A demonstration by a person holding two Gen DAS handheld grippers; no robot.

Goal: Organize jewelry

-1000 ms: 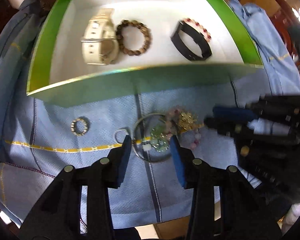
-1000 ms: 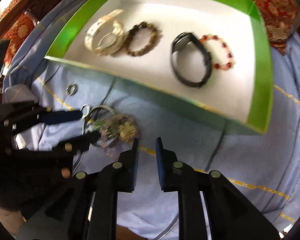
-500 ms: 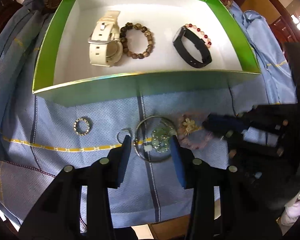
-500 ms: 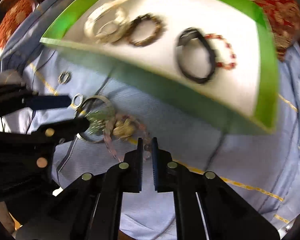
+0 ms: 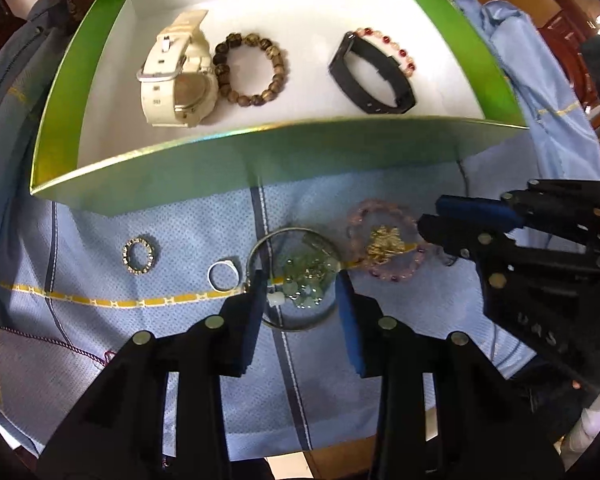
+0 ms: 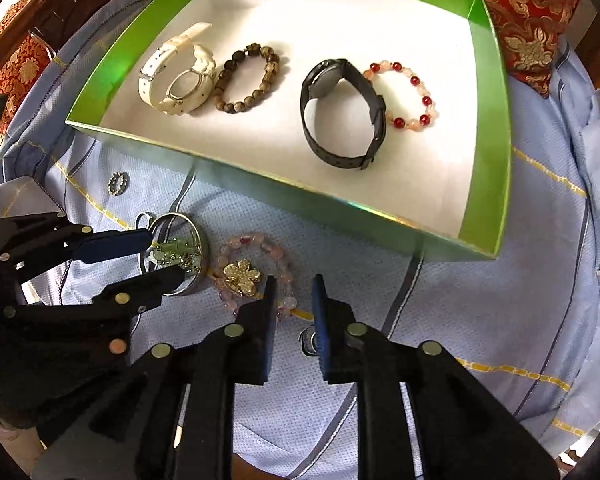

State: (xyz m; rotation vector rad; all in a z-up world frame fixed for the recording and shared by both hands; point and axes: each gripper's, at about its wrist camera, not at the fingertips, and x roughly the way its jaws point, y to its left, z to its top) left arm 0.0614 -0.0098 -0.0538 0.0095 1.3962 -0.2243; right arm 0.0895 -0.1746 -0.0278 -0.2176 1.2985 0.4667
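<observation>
Hovering just in front of the green-walled cardboard box point(image 6: 486, 128) with its white floor, both grippers point down at the jewelry not yet put away on the light blue checked cloth point(image 6: 480, 292). The right gripper point(image 6: 294, 294) pinched nearly together half a second ago over the pink bead bracelet with a gold flower charm point(image 6: 256, 270), and its jaws have just been opening again; they now stand slightly apart beside the bracelet's near edge with nothing between them, so I judge that grab came to nothing and the bracelet, which has slid a little clear of the heap, lies free in front of the box. The left gripper point(image 5: 302, 288) has just been closing a little, yet its pads straddle the thin silver bangle point(image 5: 294, 280) and the small green bead cluster point(image 5: 302, 278) lying inside it without pressing on either. Inside the box I count four pieces: one cream-white wristwatch point(image 6: 176, 80), one brown wooden bead bracelet point(image 6: 246, 80), one black strap watch point(image 6: 342, 116) and one red-and-peach bead bracelet point(image 6: 406, 94). In front of the box, five more wait: the pink bracelet, the bangle, the green beads, one plain silver ring point(image 5: 223, 276) and one studded ring point(image 5: 139, 255). A small metal item also peeks out behind the right gripper; I cannot tell what it is.
</observation>
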